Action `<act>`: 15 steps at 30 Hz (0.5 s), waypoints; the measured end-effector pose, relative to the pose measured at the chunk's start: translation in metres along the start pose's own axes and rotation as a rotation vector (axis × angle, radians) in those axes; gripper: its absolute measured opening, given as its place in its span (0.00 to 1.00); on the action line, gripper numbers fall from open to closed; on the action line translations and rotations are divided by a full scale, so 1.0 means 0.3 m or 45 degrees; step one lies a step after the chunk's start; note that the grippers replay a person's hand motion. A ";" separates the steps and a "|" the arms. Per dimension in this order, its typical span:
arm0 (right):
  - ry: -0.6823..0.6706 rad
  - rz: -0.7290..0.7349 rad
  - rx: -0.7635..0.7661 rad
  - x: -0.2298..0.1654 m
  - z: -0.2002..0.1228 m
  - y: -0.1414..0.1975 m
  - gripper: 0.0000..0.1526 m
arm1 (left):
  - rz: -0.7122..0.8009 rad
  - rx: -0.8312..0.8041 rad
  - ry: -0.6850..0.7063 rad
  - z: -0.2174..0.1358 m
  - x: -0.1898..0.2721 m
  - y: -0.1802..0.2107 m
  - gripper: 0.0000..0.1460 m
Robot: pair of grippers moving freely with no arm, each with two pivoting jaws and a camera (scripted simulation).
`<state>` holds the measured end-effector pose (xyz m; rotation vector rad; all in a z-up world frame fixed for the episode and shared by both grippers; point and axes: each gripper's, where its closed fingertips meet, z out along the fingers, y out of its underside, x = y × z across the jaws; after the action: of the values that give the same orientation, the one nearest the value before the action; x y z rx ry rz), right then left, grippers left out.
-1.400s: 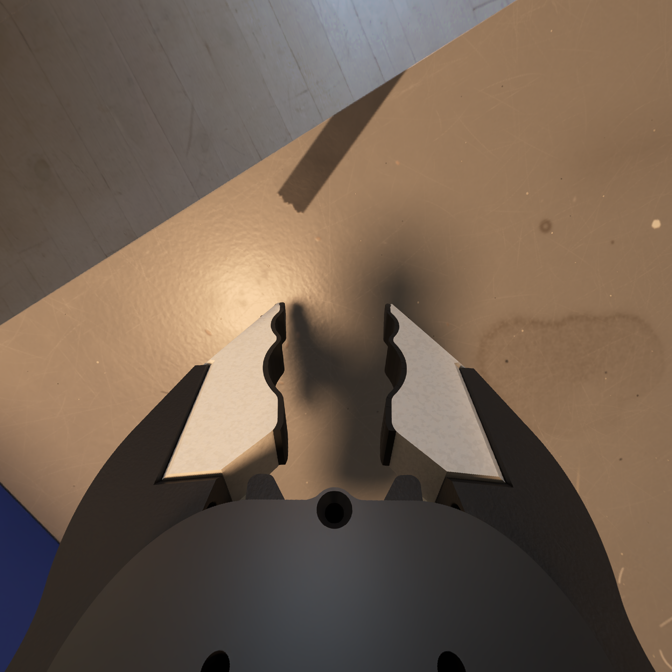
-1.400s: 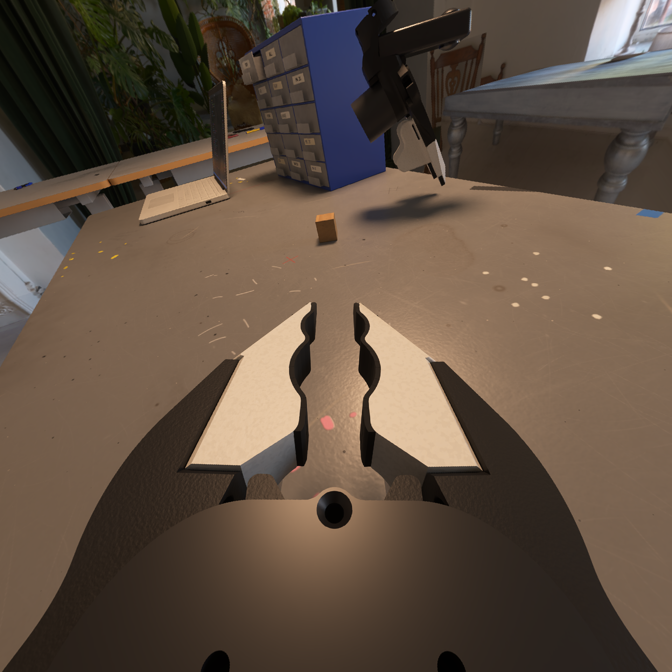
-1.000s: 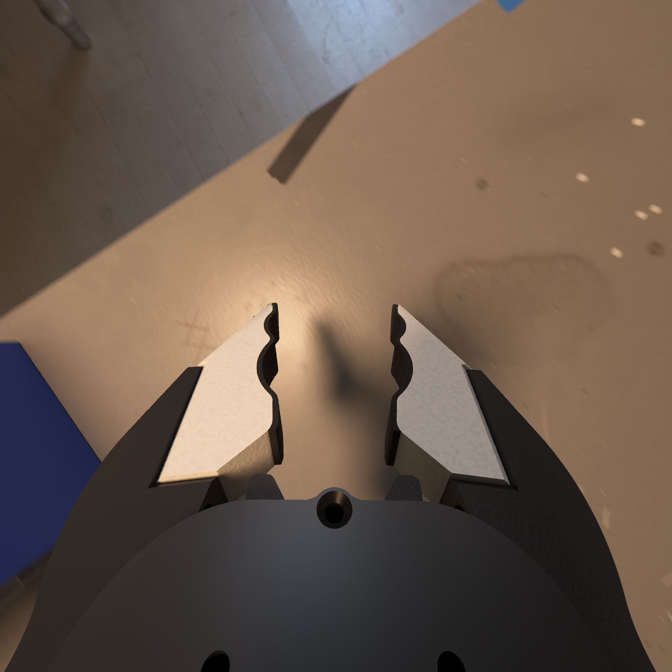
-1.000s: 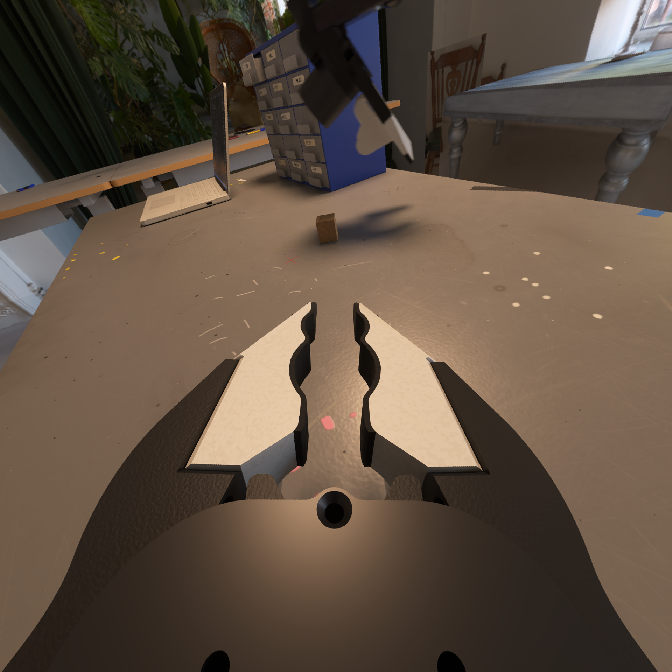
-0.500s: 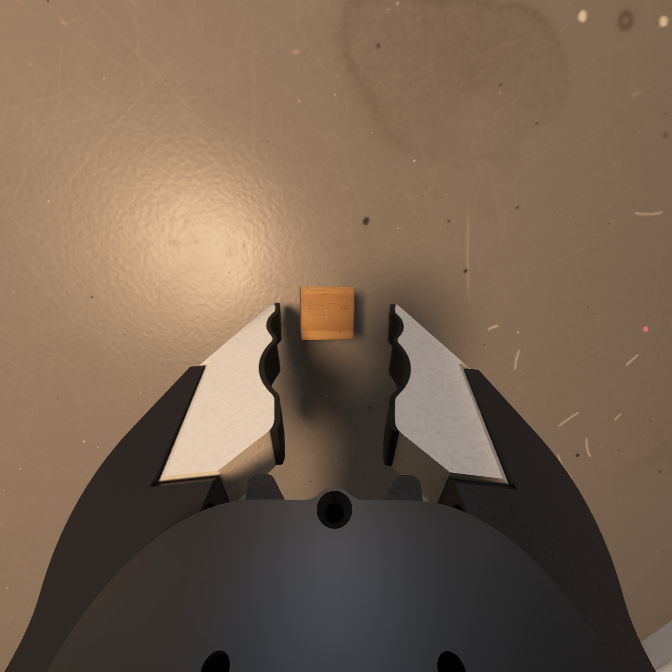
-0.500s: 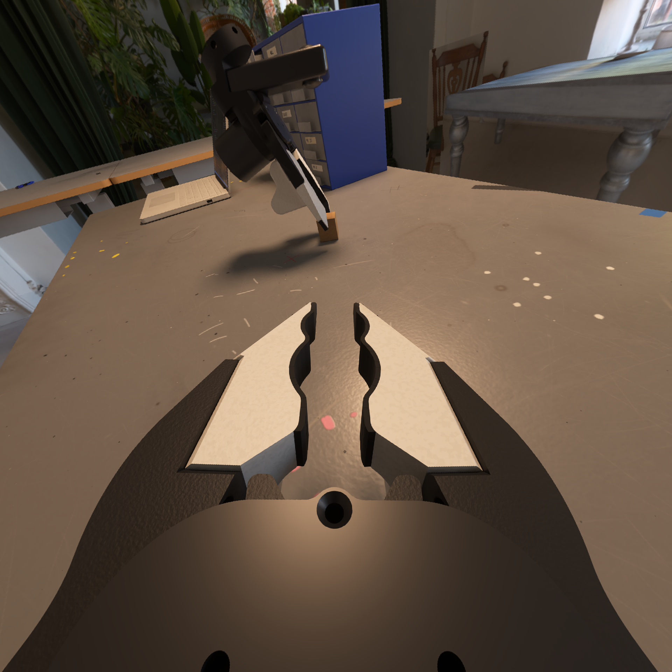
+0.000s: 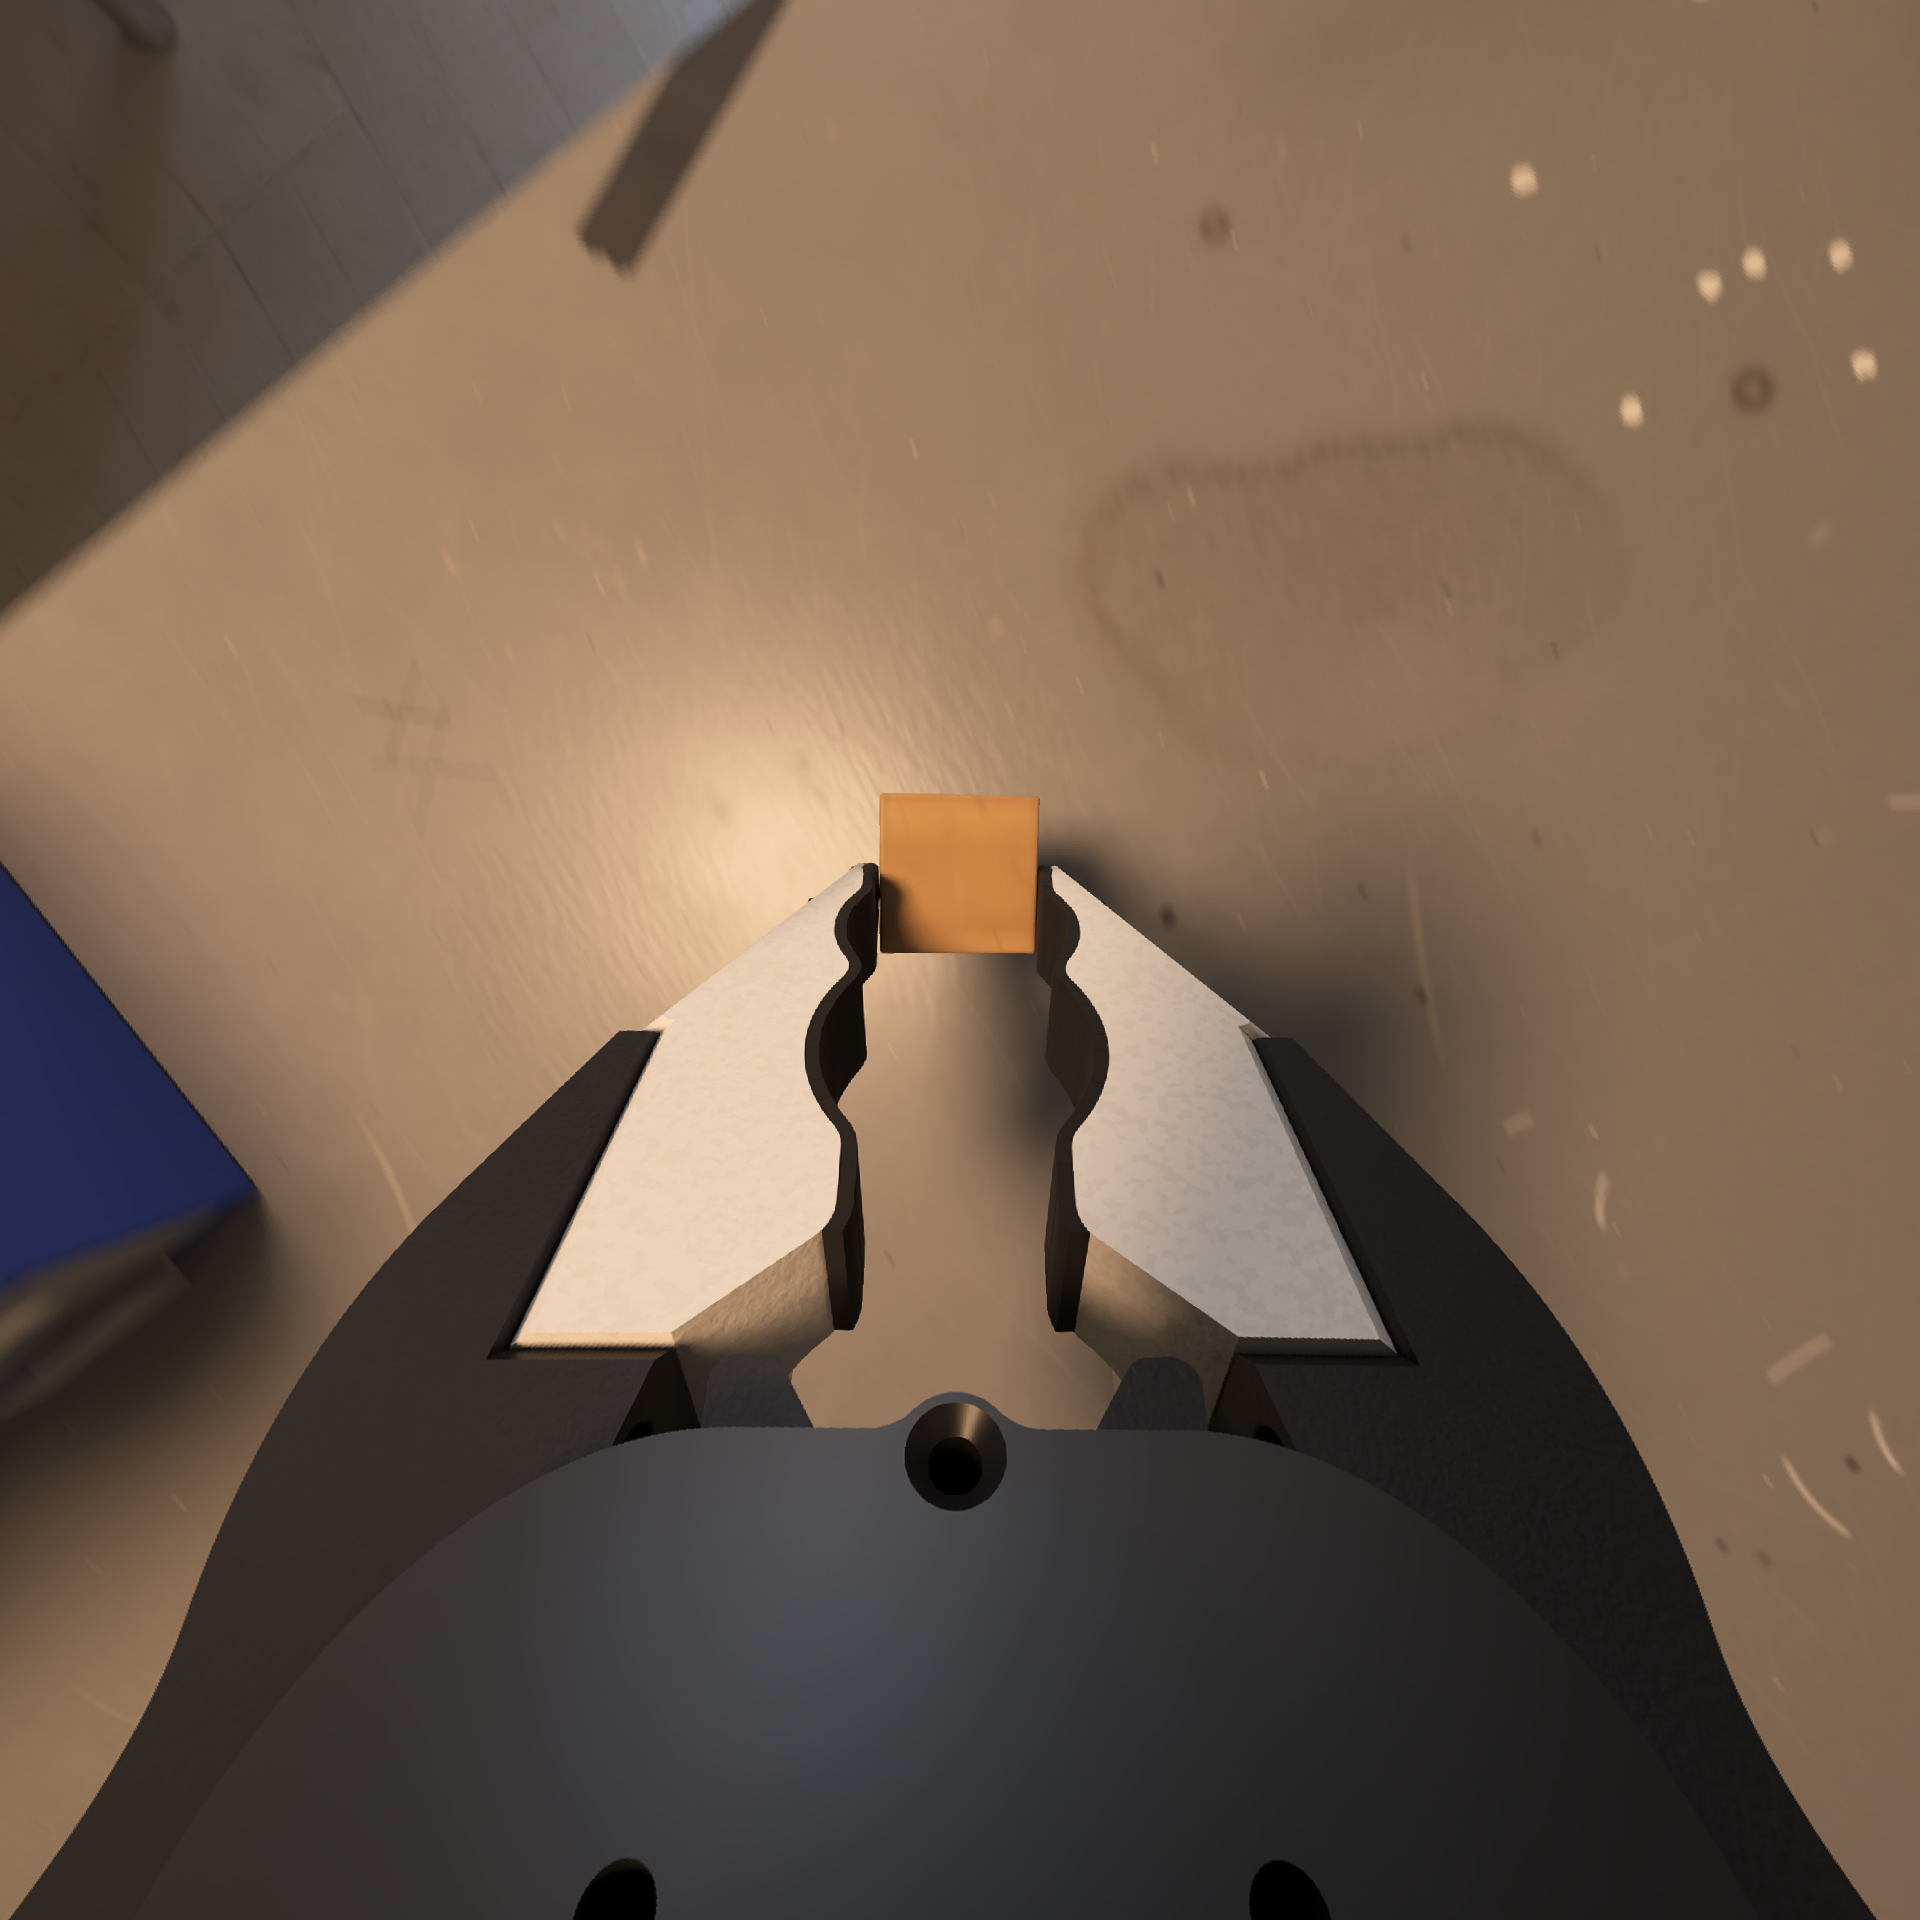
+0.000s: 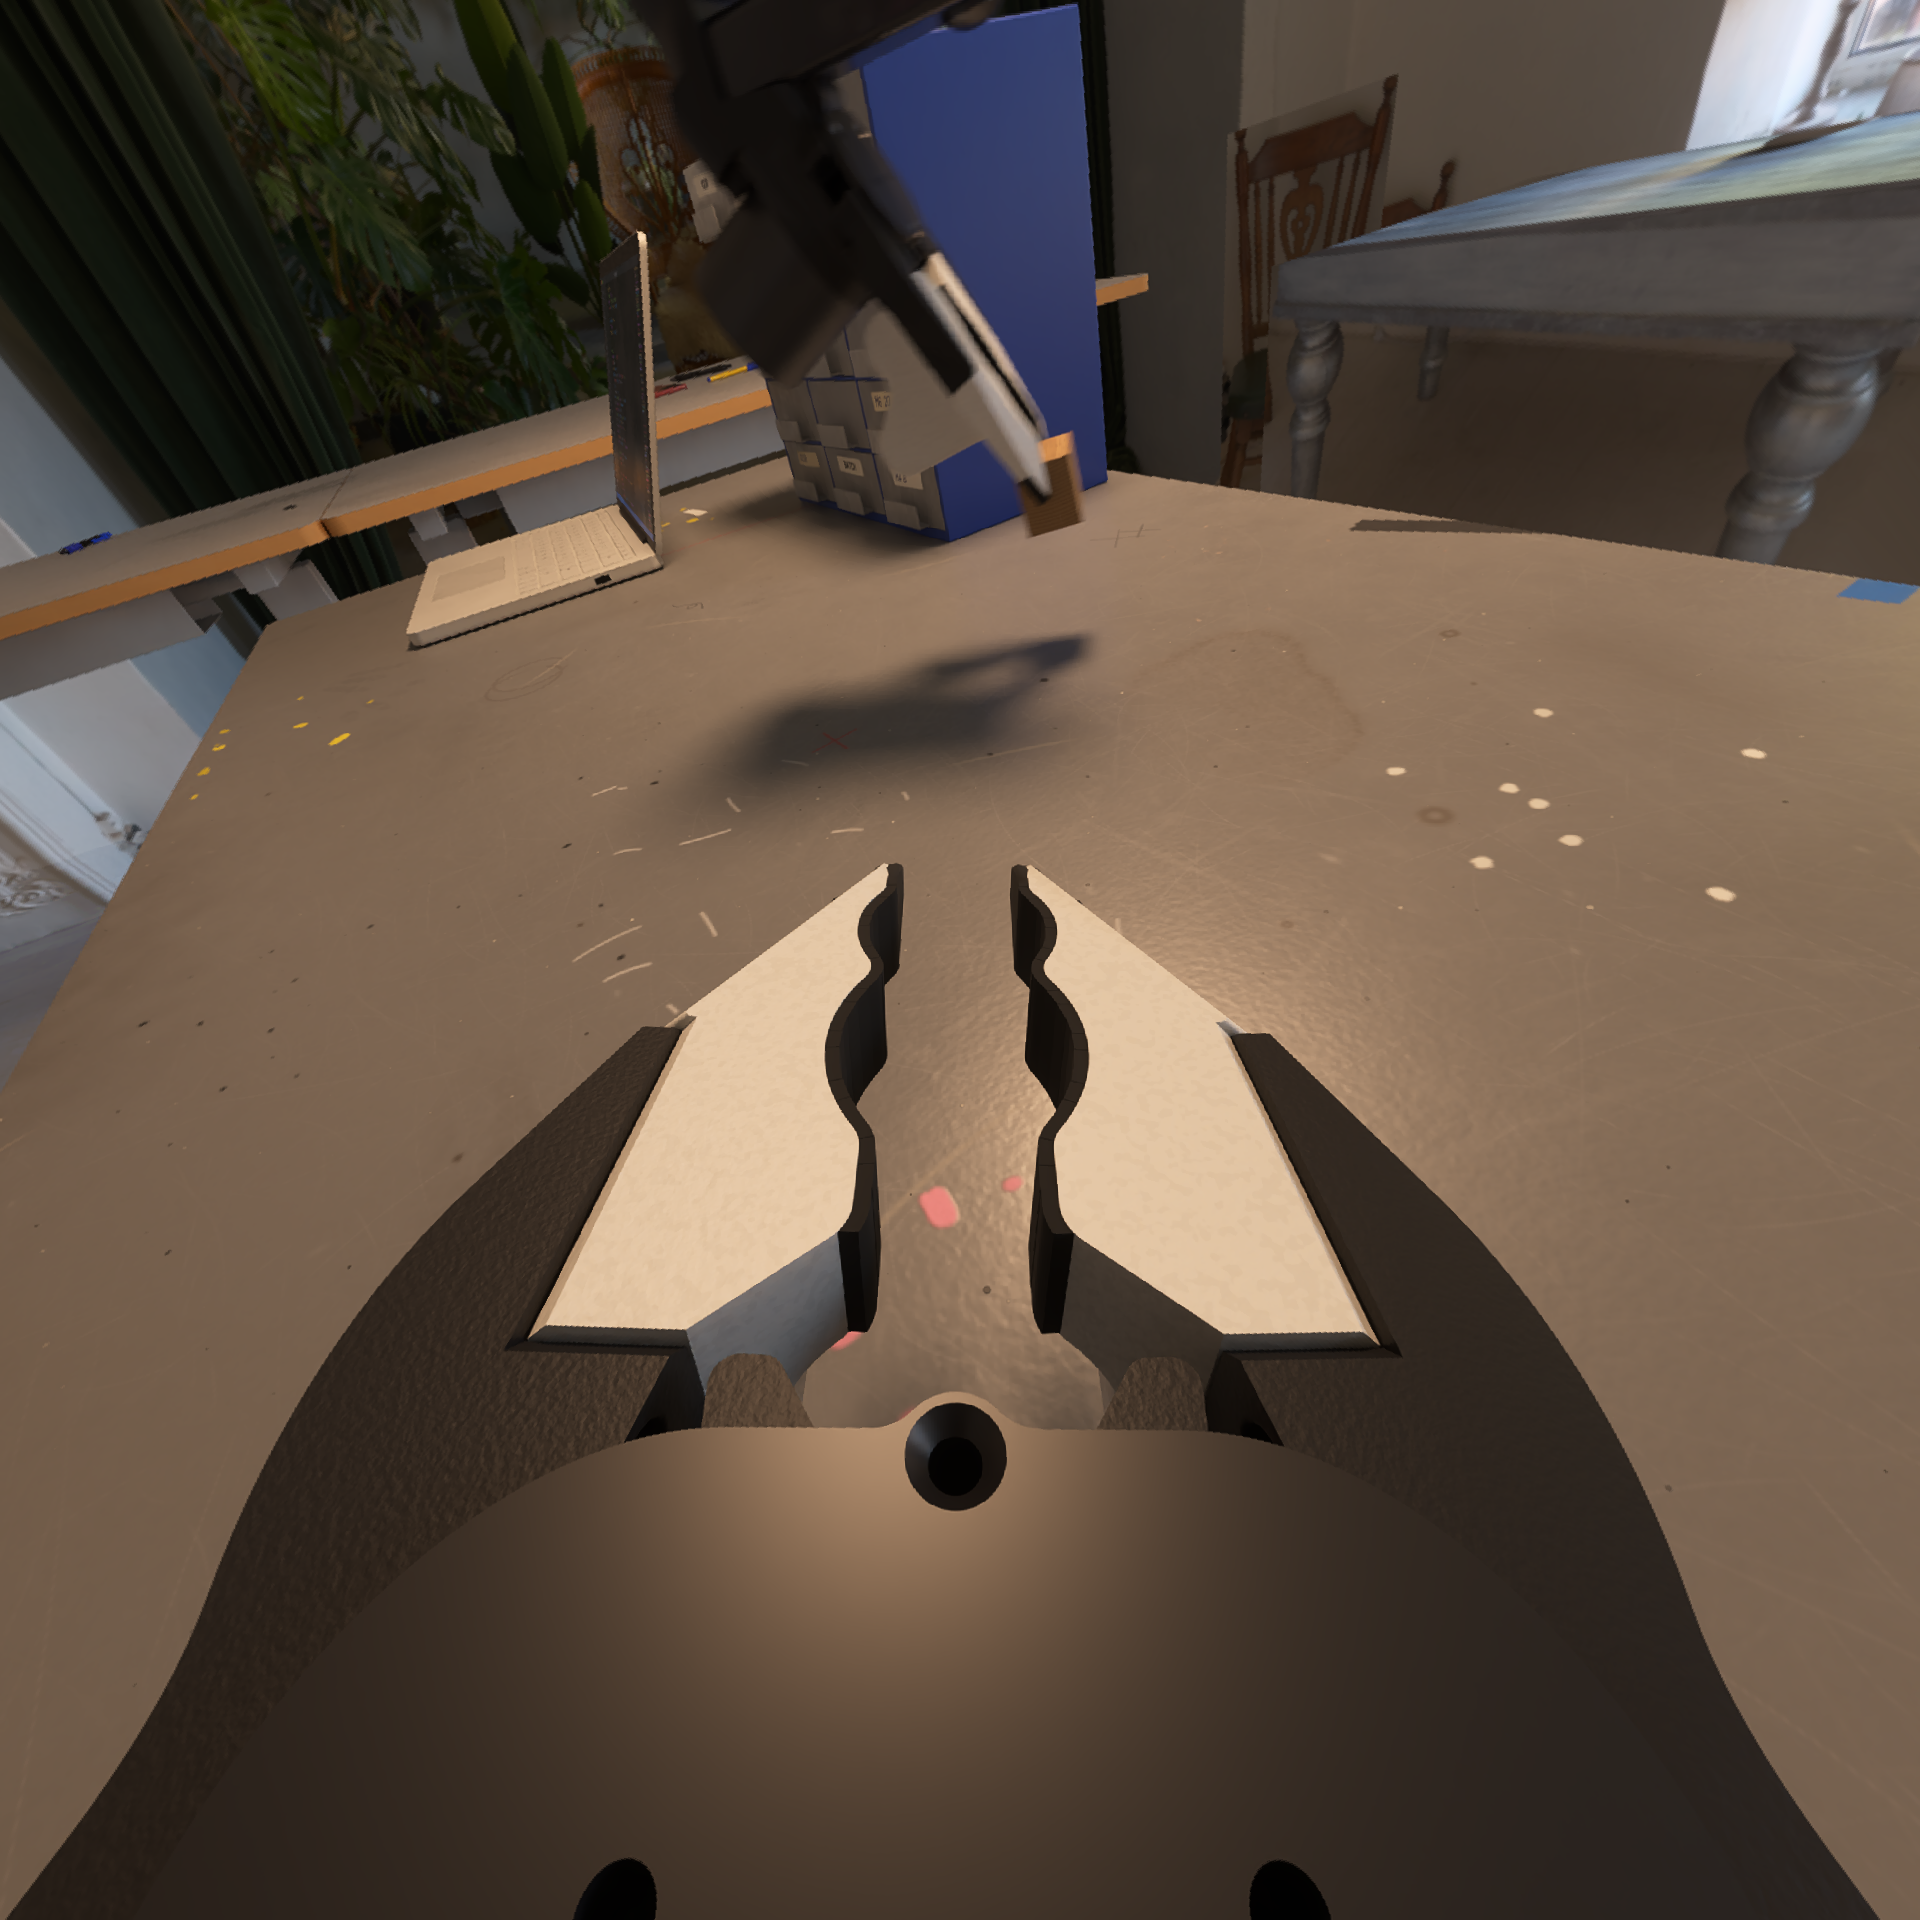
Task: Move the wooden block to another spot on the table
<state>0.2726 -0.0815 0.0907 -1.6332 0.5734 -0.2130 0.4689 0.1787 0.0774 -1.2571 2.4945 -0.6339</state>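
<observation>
The small orange wooden block (image 7: 958, 873) sits clamped between the tips of my left gripper (image 7: 958, 902), which is shut on it and holds it in the air above the brown table (image 7: 1351, 935). In the right wrist view the left gripper (image 8: 1023, 457) hangs tilted above the far part of the table with the block (image 8: 1055, 499) at its tips and a shadow below. My right gripper (image 8: 956, 883) is low over the near table, its jaws slightly apart and empty.
A blue drawer cabinet (image 8: 987, 260) stands at the table's far edge; its corner shows in the left wrist view (image 7: 94, 1091). A white open laptop (image 8: 561, 540) lies at the far left. A grey side table (image 8: 1662, 270) and a wooden chair (image 8: 1309, 239) stand beyond.
My left gripper closed on the block and lifted it off the table, swinging up and to the right toward the blue cabinet. The right gripper has not moved.
</observation>
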 end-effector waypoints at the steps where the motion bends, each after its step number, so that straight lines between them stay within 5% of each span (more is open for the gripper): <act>1: 0.001 -0.001 0.004 0.000 -0.001 -0.001 0.13 | 0.019 0.003 -0.002 0.022 -0.021 -0.050 0.20; 4: 0.001 0.000 0.003 0.000 -0.001 -0.001 0.13 | 0.004 -0.055 0.054 0.140 -0.073 -0.142 0.20; 11: 0.001 0.002 0.005 0.001 -0.001 -0.002 0.13 | 0.014 -0.196 -0.031 0.308 -0.159 -0.134 0.20; 15: 0.001 -0.001 0.006 0.000 -0.002 -0.002 0.13 | 0.000 -0.115 -0.054 0.273 -0.151 -0.127 0.38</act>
<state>0.2724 -0.0819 0.0914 -1.6288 0.5720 -0.2155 0.5567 0.1743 0.0277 -1.2882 2.5141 -0.4941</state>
